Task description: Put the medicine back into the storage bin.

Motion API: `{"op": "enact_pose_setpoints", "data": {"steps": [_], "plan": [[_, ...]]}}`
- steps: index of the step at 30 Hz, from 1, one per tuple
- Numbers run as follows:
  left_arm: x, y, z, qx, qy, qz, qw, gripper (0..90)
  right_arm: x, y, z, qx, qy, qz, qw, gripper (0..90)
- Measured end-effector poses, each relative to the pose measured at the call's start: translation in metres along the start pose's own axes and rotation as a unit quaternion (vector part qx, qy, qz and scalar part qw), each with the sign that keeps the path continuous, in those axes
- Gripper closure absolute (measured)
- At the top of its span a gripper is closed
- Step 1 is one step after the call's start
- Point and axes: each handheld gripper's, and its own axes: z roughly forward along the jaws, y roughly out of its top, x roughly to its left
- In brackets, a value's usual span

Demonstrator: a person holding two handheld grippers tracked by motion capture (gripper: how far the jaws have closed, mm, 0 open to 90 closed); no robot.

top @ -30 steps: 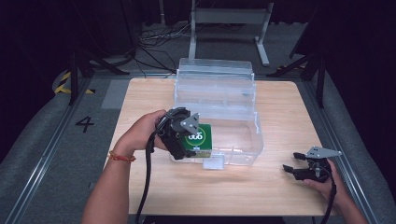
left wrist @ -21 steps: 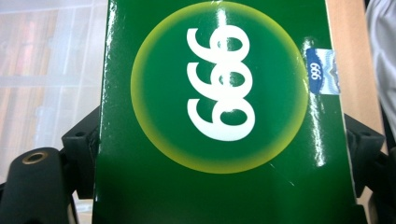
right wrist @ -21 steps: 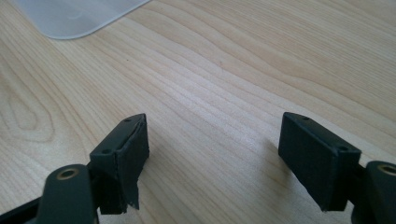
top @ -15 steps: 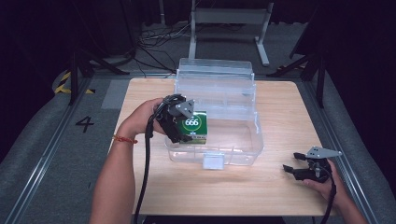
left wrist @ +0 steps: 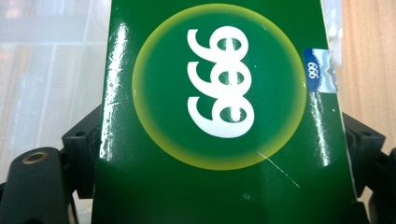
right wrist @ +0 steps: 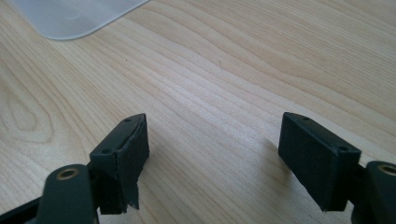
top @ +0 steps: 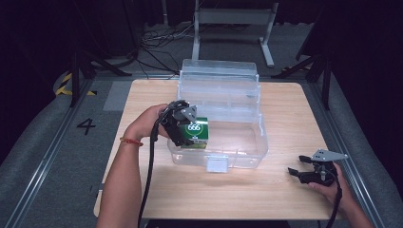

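Observation:
A green box (top: 197,132) marked 666 in a yellow-edged circle is clamped in my left gripper (top: 183,129), at the left end of the clear plastic bin (top: 247,142). The box sits low inside the bin's left wall. In the left gripper view the green box (left wrist: 219,116) spans the picture, with a black jaw pressed against each side. My right gripper (top: 298,172) rests low over the wooden table (top: 285,109) at the front right, jaws wide apart. In the right gripper view my right gripper (right wrist: 212,149) holds nothing, and bare wood shows between its fingers (right wrist: 123,154).
The bin's clear lid (top: 218,76) stands open at the back. A small white latch tab (top: 216,164) juts from the bin's front wall. A corner of clear plastic (right wrist: 74,16) lies ahead of the right gripper. Dark floor and frame legs surround the table.
My left gripper has carried the green box away from me and down, from in front of the bin's left end into the bin. The right gripper has stayed put.

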Motion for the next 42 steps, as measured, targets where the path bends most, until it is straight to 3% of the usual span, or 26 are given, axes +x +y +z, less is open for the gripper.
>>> {"op": "enact_pose_setpoints", "data": {"steps": [9, 14, 16, 19, 21, 27, 30, 31, 32, 33, 38, 40, 42], "plan": [[-0.001, -0.012, 0.009, 0.010, -0.017, -0.016, 0.9997, 15.0, 0.000, 0.000, 0.000, 0.000, 0.000, 0.000, 1.0000, 25.0], [-0.001, -0.015, 0.011, -0.005, -0.025, -0.043, 0.9988, 13.9, 0.000, 0.000, 0.000, 0.000, 0.000, 0.000, 1.0000, 25.0], [-0.001, -0.016, 0.012, -0.005, -0.023, -0.045, 0.9987, 13.5, 0.000, 0.000, 0.000, 0.000, 0.000, 0.000, 1.0000, 25.0], [-0.001, -0.017, 0.017, 0.013, -0.028, -0.049, 0.9983, 13.4, 0.000, 0.000, 0.000, 0.000, 0.000, 0.000, 1.0000, 24.9], [0.000, -0.019, 0.019, 0.008, -0.030, -0.060, 0.9977, 13.4, 0.000, 0.000, 0.000, 0.000, 0.000, 0.000, 1.0000, 24.9], [0.000, -0.020, 0.024, 0.015, -0.029, -0.066, 0.9973, 13.2, 0.000, 0.000, 0.000, 0.000, 0.000, 0.000, 1.0000, 24.9], [0.000, -0.022, 0.024, -0.005, -0.028, -0.077, 0.9966, 13.0, 0.000, 0.000, 0.000, 0.000, -0.001, 0.001, 1.0000, 25.0], [0.000, -0.024, 0.018, -0.044, -0.024, -0.082, 0.9954, 13.5, 0.000, 0.000, 0.000, 0.000, -0.001, 0.001, 1.0000, 24.9], [0.000, -0.024, 0.018, -0.044, -0.024, -0.082, 0.9954, 15.2, 0.000, 0.000, 0.000, 0.000, -0.001, 0.001, 1.0000, 24.9], [0.000, -0.025, 0.011, -0.068, -0.020, -0.085, 0.9938, 15.2, 0.000, 0.000, 0.000, 0.000, -0.001, 0.000, 1.0000, 24.9], [-0.002, -0.023, 0.006, -0.070, -0.001, -0.111, 0.9914, 12.7, 0.000, 0.000, 0.000, 0.000, -0.001, 0.001, 1.0000, 24.9], [-0.005, -0.022, 0.004, -0.074, 0.010, -0.130, 0.9887, 12.1, 0.000, 0.000, 0.000, 0.000, -0.001, 0.001, 1.0000, 24.9], [-0.007, -0.022, 0.002, -0.083, 0.006, -0.144, 0.9862, 14.2, 0.000, 0.000, 0.000, 0.000, -0.001, 0.001, 1.0000, 24.9]]}}
